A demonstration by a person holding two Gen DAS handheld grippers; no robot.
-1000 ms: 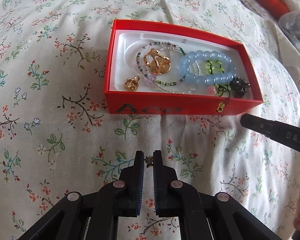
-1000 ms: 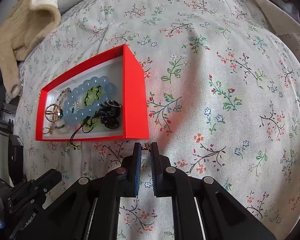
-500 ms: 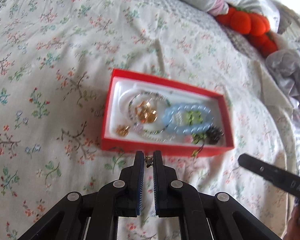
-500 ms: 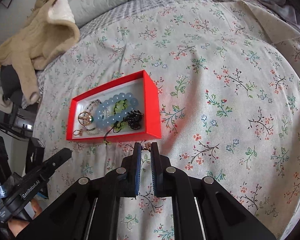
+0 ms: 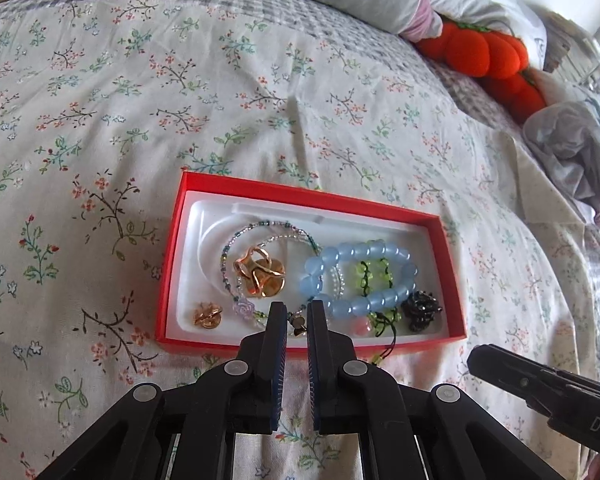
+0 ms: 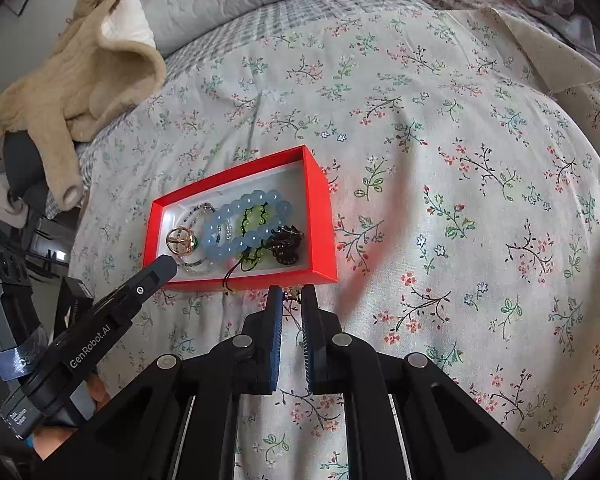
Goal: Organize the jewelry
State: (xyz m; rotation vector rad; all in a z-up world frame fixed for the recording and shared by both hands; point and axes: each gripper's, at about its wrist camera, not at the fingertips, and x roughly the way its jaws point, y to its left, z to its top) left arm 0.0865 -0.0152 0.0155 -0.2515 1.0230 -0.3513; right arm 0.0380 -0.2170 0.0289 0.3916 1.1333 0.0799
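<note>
Red jewelry box (image 5: 312,344) just ahead of left gripper (image 5: 297,322), left of right gripper (image 6: 292,295); both narrow, each pinching small metal piece

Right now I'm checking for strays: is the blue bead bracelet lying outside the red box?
No, the blue bead bracelet lies inside the red box, around a green beaded piece.
</note>
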